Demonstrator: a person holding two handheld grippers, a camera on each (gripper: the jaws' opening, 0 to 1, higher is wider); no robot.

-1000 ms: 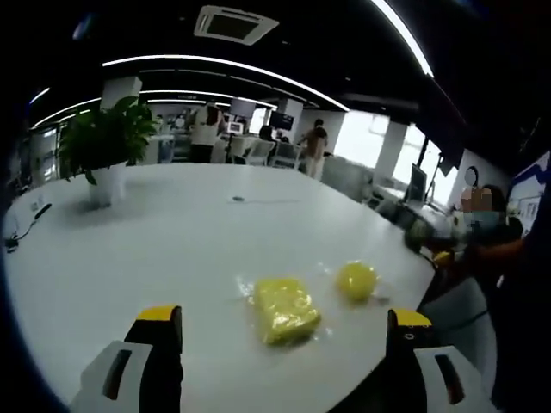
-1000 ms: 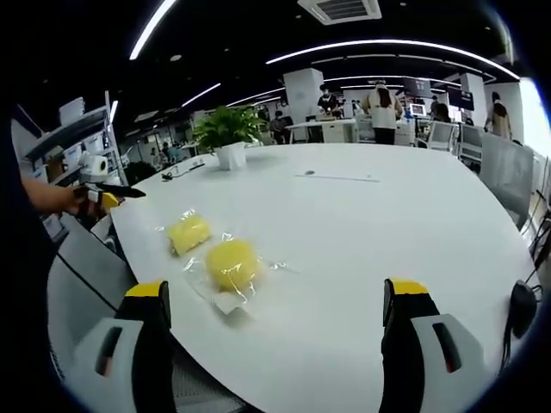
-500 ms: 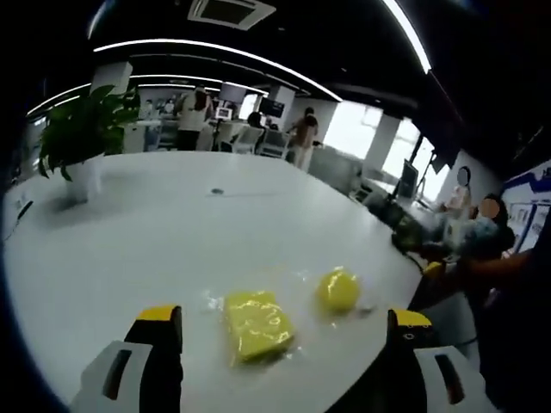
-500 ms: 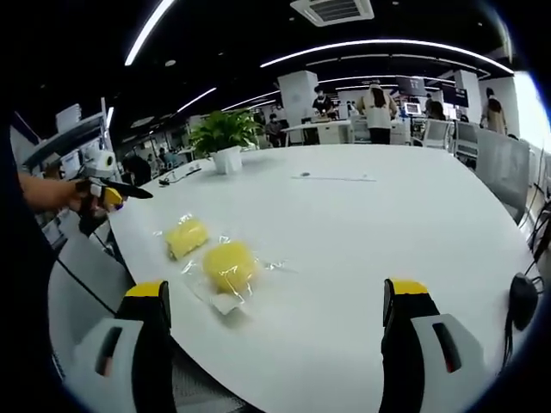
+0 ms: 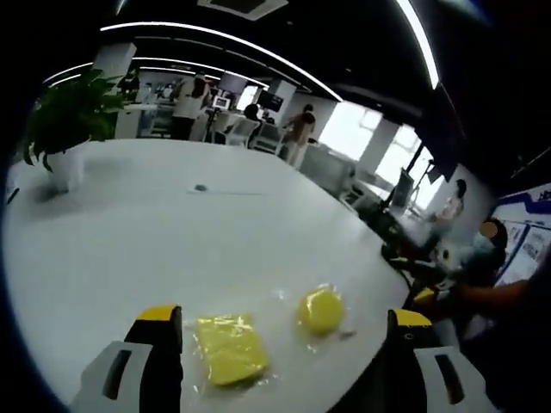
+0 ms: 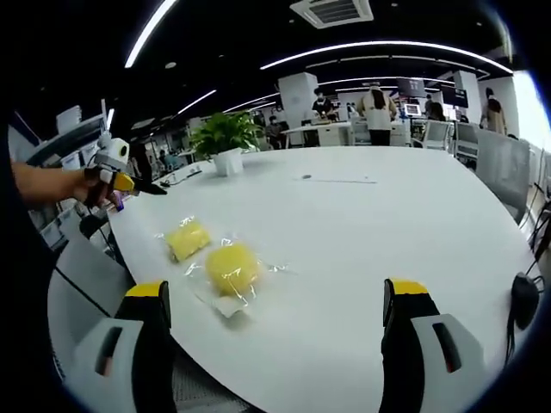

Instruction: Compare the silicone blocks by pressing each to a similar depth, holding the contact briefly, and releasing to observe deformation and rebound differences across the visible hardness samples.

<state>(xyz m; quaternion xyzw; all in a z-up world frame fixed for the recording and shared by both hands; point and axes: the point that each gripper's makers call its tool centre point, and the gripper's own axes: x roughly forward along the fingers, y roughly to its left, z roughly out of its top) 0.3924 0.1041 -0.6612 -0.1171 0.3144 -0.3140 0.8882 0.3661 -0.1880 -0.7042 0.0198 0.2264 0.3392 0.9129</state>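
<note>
Hovering above the counter (image 6: 362, 232), both grippers are held off the samples with nothing between their jaws. In the left gripper view, the left gripper (image 5: 280, 344) is seen at the bottom of the frame, jaws spread wide; the flat yellow block (image 5: 227, 348) lies just above and between them at lower centre, the round yellow block (image 5: 319, 308) a little further up and to the right. Both blocks are wrapped in clear film and are laid near the counter's edge, probably so they can be reached easily for pressing. In the right gripper view, the right gripper (image 6: 275, 340) is also spread wide at the bottom; the round block (image 6: 232, 266) is nearer, at lower left of centre, the flat block (image 6: 187, 238) just beyond it, close but apart. No contact is made yet, so pressing is judged not begun. At the far left edge of that view the person's hand (image 6: 93, 182) is seen holding the left gripper, raised beyond the counter edge. Further back, a potted plant (image 6: 225, 138) stands on the counter at upper left, and people are seen in the office behind.
</note>
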